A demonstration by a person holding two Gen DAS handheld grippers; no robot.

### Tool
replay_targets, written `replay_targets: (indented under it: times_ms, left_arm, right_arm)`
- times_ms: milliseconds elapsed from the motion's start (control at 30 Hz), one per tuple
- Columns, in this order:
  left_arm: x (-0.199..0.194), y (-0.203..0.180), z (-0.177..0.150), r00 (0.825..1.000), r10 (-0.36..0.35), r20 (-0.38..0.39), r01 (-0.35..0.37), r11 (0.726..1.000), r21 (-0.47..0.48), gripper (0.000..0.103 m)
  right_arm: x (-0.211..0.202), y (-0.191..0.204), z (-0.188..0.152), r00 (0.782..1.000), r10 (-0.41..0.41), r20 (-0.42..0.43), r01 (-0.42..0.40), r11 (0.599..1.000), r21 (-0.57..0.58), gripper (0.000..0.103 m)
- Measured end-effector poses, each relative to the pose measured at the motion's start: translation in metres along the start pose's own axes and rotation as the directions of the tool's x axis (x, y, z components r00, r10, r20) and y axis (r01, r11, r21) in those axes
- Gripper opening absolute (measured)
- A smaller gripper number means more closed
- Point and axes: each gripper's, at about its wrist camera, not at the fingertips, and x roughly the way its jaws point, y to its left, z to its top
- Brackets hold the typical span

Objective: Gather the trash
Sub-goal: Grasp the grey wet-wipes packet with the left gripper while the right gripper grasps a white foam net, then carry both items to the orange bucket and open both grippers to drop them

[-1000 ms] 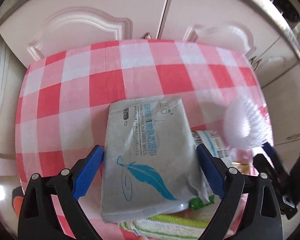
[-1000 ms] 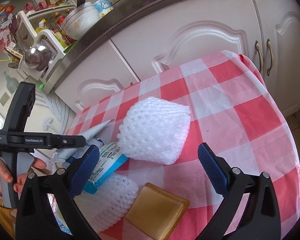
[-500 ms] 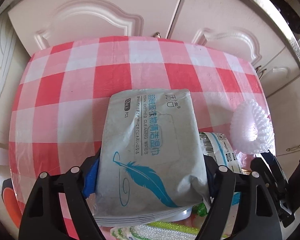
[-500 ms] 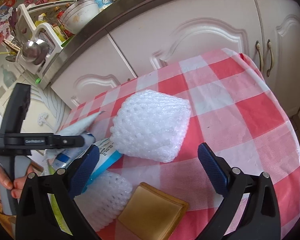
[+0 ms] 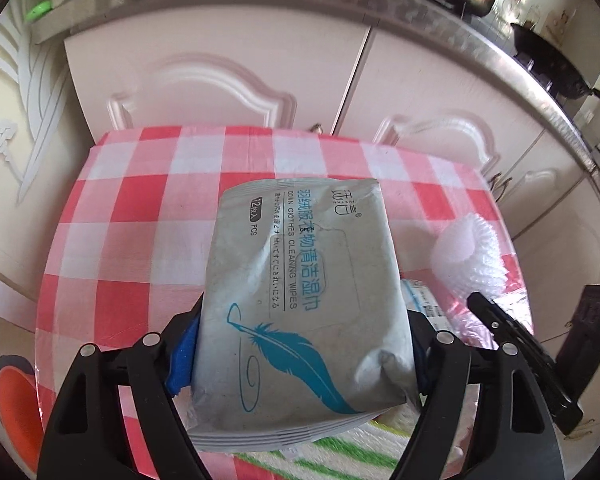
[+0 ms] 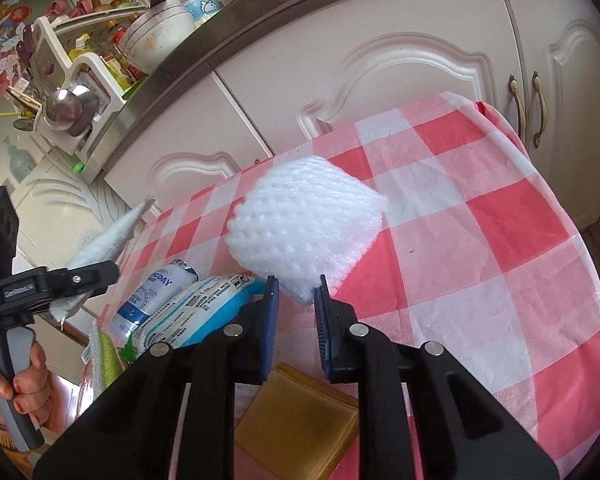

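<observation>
The foam net (image 6: pixel 306 226), light, soft and springy, lies on the checked table (image 6: pixel 500 240) just beyond the yellow sponge (image 6: pixel 296 420), its near corner pinched by the right gripper (image 6: pixel 296 300) whose fingers have just been closing, while the left gripper (image 5: pixel 300 344) clamps the wipes pack (image 5: pixel 304 292) by its sides.

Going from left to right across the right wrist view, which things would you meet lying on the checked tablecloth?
White tube → blue-and-white packet → white foam net, its near corner pinched by the right gripper.
</observation>
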Motion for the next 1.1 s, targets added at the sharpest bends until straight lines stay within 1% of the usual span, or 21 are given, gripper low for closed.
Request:
replay_targets:
  times_ms: [133, 333, 600, 667, 833, 1100]
  left_arm:
    - [-0.017, -0.003, -0.009, 0.999, 0.002, 0.044, -0.003, 1.0, 0.014, 0.079]
    - [-0.033, 0.003, -0.032, 0.998, -0.01, 0.066, 0.01, 1.0, -0.01, 0.079]
    - [-0.062, 0.01, -0.069, 0.993, -0.007, 0.115, 0.01, 1.0, -0.027, 0.079]
    - [-0.07, 0.014, -0.079, 0.992, -0.002, 0.125, 0.006, 0.999, -0.034, 0.079]
    - [-0.086, 0.029, -0.099, 0.989, -0.002, 0.149, 0.013, 0.997, -0.074, 0.079]
    - [-0.103, 0.067, -0.134, 0.987, 0.015, 0.158, 0.01, 0.987, -0.159, 0.079]
  right_arm:
    - [-0.002, 0.002, -0.001, 1.0, 0.011, 0.011, -0.011, 1.0, -0.009, 0.016]
    - [-0.01, -0.002, -0.001, 0.998, 0.038, 0.041, -0.038, 0.999, 0.0, 0.014]
    - [-0.025, -0.001, 0.0, 0.986, 0.143, 0.087, -0.145, 0.989, 0.021, 0.012]
    - [-0.028, 0.001, -0.002, 0.983, 0.158, 0.094, -0.161, 0.987, 0.022, 0.012]
    - [-0.033, 0.005, -0.007, 0.976, 0.199, 0.087, -0.202, 0.979, 0.032, 0.012]
    - [-0.059, 0.031, -0.011, 0.967, 0.229, 0.116, -0.226, 0.973, -0.033, 0.012]
